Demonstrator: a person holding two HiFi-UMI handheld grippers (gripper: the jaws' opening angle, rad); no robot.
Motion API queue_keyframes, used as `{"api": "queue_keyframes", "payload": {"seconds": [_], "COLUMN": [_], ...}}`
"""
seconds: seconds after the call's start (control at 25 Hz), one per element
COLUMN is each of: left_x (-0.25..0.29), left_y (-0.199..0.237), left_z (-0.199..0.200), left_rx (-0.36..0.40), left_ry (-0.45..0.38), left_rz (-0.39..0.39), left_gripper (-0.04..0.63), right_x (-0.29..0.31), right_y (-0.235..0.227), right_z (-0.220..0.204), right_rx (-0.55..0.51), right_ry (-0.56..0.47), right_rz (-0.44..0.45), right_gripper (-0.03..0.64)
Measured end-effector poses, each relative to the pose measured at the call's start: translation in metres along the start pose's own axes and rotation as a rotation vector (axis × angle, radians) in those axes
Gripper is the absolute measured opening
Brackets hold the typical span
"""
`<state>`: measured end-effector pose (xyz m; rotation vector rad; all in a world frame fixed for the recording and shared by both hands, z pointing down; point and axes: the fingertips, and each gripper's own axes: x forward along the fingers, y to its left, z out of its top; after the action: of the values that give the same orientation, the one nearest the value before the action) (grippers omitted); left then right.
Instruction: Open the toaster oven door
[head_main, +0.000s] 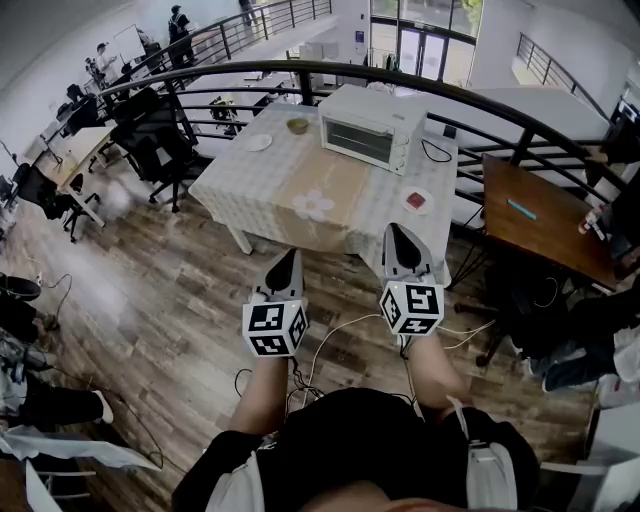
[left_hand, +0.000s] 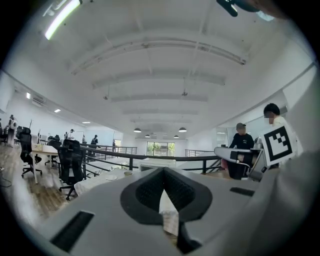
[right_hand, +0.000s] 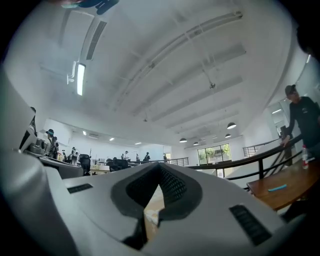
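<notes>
You hold both tongs in front of you, short of the tabletop's (head_main: 262, 182) near edge and not touching it. Your left tongs (head_main: 284, 268) are pressed together with nothing between them, and your right tongs (head_main: 400, 246) are pressed together and empty too. The toaster oven (head_main: 372, 126) stands at the far side of the tabletop, right of the middle, well apart from both tongs. Its door (head_main: 356, 141) faces you and sits shut.

White toaster oven (head_main: 368, 128), pale checked tablecloth (head_main: 250, 185), brown wood floor (head_main: 165, 300)
</notes>
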<state>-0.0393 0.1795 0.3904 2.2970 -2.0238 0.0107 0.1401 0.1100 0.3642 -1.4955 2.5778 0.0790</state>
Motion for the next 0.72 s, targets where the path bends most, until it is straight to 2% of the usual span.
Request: {"api": "queue_keyframes", "payload": {"seconds": [0.28, 0.44, 0.72], "left_x": [0.000, 0.003, 0.030], "left_y": [0.018, 0.026, 0.044], "left_z": [-0.010, -0.008, -0.005], "left_rx": [-0.036, 0.003, 0.013], "left_ry": [0.018, 0.022, 0.016], "left_rz": [-0.077, -0.083, -0.085], "left_gripper": [0.011, 0.012, 0.012], "right_x": [0.006, 0.014, 0.042], "right_y": [0.023, 0.029, 0.015], "right_z": [-0.009, -0.014, -0.024], "right_rx": [0.005, 0.005, 0.022], "right_ry": [0.003, 0.014, 0.013], "right_rz": [-0.052, -0.072, -0.121], "right_gripper": [0.003, 0.003, 0.002]}}
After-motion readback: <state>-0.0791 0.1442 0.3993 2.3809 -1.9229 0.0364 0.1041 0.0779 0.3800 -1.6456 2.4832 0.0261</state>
